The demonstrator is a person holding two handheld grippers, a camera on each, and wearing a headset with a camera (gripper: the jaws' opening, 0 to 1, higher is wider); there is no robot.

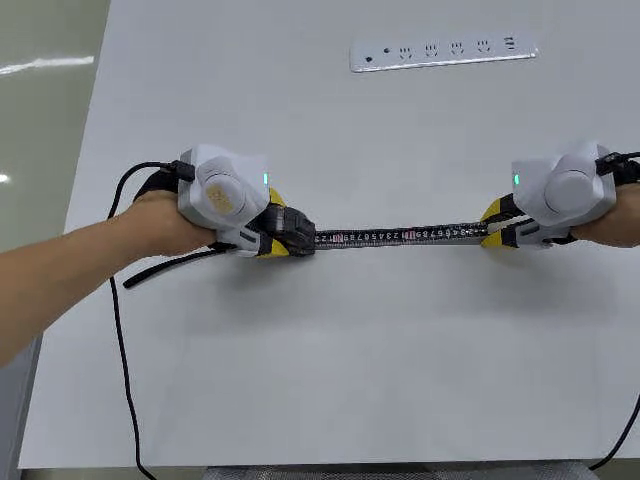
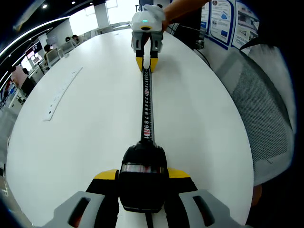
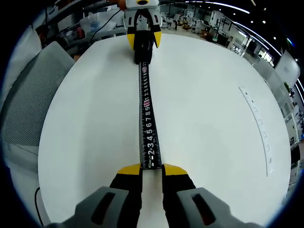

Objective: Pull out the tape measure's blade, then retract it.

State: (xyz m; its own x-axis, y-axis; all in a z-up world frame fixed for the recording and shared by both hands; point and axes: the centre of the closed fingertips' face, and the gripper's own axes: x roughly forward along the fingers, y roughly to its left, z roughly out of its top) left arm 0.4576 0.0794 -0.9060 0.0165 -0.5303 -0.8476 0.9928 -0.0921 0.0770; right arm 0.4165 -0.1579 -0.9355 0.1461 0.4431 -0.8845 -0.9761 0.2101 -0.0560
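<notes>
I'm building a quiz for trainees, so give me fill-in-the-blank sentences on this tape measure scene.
The left gripper holds the tape measure by its ____.
The right gripper pinches the end of the ____.
The table under them is ____.
Missing: case; blade; white.

Tape case [image 1: 291,232] left, blade [image 1: 400,236] right, power strip [image 1: 443,52] behind

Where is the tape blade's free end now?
Head view, right of centre: the black tape blade's free end sits in the jaws of the right gripper, opposite the black case in the left gripper.
</notes>
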